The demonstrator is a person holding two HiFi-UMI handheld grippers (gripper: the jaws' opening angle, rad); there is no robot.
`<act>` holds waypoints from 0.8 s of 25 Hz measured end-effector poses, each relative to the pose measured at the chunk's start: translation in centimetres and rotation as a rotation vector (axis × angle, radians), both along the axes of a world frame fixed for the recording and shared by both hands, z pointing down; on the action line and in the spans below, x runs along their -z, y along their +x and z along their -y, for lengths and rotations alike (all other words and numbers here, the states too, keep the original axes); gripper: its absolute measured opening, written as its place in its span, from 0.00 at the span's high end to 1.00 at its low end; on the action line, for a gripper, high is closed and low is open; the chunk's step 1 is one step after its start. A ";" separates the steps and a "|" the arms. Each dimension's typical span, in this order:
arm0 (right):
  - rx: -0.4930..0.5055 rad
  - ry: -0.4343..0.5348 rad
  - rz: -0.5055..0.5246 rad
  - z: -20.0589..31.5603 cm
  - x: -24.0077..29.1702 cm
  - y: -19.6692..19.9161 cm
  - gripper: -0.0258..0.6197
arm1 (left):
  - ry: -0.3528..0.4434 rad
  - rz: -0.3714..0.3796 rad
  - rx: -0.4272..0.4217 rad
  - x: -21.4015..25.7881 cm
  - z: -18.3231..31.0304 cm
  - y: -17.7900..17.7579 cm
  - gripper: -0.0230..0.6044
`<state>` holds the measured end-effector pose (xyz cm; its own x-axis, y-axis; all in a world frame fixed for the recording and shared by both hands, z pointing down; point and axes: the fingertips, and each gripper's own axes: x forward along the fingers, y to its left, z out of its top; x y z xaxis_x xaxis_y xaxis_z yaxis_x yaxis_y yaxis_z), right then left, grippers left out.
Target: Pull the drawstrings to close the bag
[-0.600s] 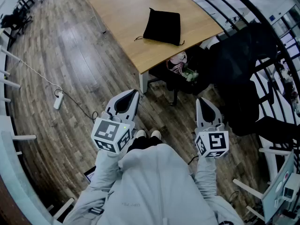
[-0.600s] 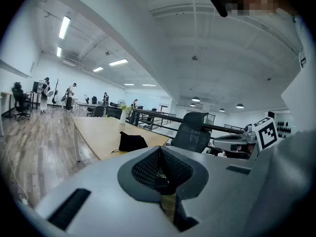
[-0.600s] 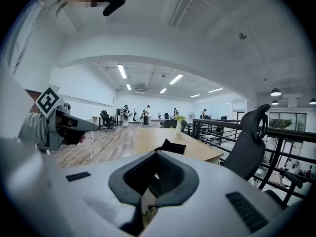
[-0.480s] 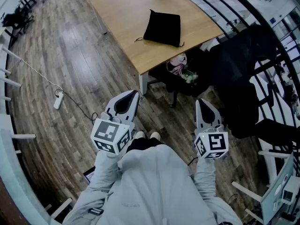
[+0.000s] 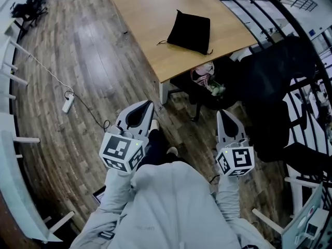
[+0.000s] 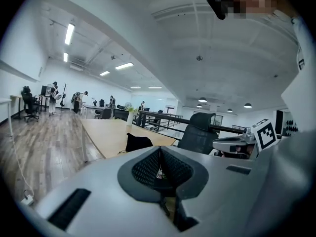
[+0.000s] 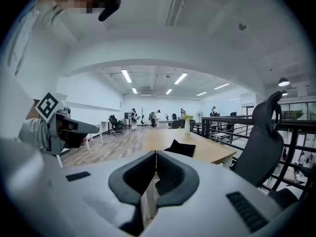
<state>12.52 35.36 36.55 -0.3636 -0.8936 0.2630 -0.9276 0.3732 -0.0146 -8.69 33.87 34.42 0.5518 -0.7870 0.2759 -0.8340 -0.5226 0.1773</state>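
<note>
Shifted slightly rightward in the head view since half a second ago, the black drawstring bag lies flat on the wooden table near its front edge, one drawstring trailing off its left corner. Well short of it, the left gripper and right gripper hang over the plank floor, each with jaws pressed together on nothing. One shoe has stepped forward; a dark office chair stands right of the table

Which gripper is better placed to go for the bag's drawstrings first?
Right, marginally. The left gripper and right gripper are both shut, empty and short of the table, but the black bag lies nearer the right one.
</note>
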 end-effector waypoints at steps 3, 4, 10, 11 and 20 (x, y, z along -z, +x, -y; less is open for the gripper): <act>0.014 -0.001 -0.003 2.6 -0.3 -1.2 0.92 | 0.001 -0.009 0.002 -0.2 2.4 -0.7 0.92; 0.014 0.001 -0.003 3.8 -0.3 -1.5 0.92 | 0.004 -0.010 0.000 -0.2 3.5 -0.9 0.92; -0.010 0.009 0.005 12.5 0.1 -3.1 0.92 | 0.002 0.007 -0.027 -0.2 12.6 -2.4 0.92; -0.015 0.012 0.005 14.0 0.3 -3.4 0.92 | 0.000 0.010 -0.035 -0.2 14.3 -2.6 0.92; -0.115 -0.003 0.004 23.9 0.5 -5.3 0.92 | -0.035 0.015 -0.144 -0.6 26.0 -3.8 0.92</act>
<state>7.26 11.47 36.02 -0.2599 -0.9286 0.2648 -0.9642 0.2644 -0.0191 -12.52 7.91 35.04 0.6537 -0.6899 0.3110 -0.7537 -0.6306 0.1852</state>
